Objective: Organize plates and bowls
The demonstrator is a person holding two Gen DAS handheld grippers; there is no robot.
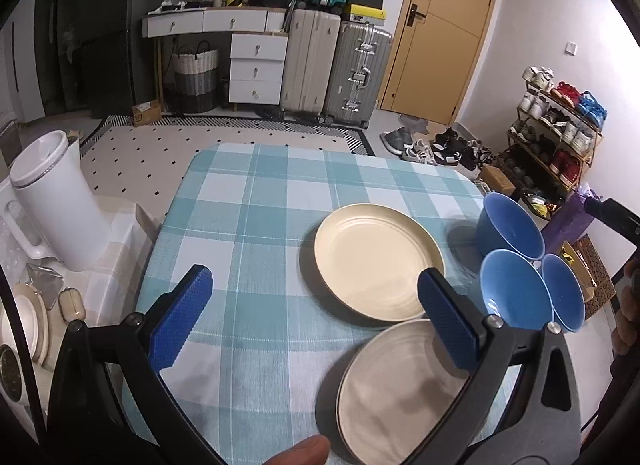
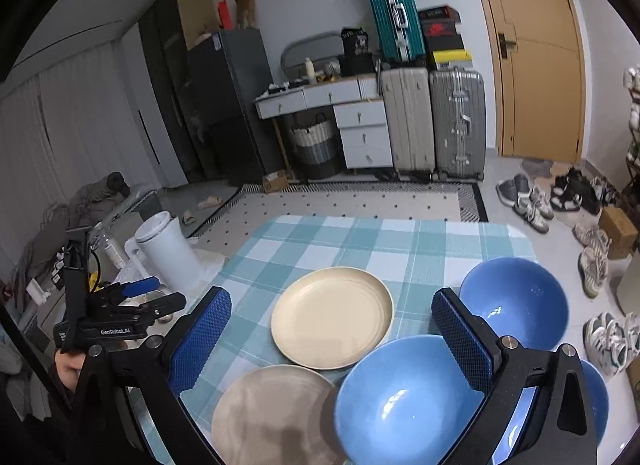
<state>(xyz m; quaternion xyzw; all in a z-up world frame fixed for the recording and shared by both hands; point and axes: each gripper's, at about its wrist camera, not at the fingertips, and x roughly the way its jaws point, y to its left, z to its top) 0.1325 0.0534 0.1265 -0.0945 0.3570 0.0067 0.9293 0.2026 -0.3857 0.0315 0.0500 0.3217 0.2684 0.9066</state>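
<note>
a small table [image 1: 256,225] under a teal and white checked cloth stands in a cluttered room, with suitcases [image 1: 336,69] and a tan door [image 1: 440,25] at the back wall and a white bin [image 1: 56,201] just off the table's left edge. in the left wrist view the left gripper [image 1: 312,321] hangs above the cloth with its blue pads [image 1: 180,321] spread wide and nothing between them; a cream plate [image 1: 376,261] lies flat ahead, a second, greyer plate [image 1: 400,393] lies nearer, partly under the right finger, and three blue bowls [image 1: 516,289] cluster at the table's right edge, close together. in the right wrist view the right gripper [image 2: 332,341] is likewise wide apart and empty, above the near plate [image 2: 272,417] and the nearest blue bowl [image 2: 404,397]; the cream plate [image 2: 332,317] sits between the fingers farther off, another bowl [image 2: 516,301] lies beyond the right finger, and the left gripper [image 2: 132,301] shows at the left, off the table's side.
</note>
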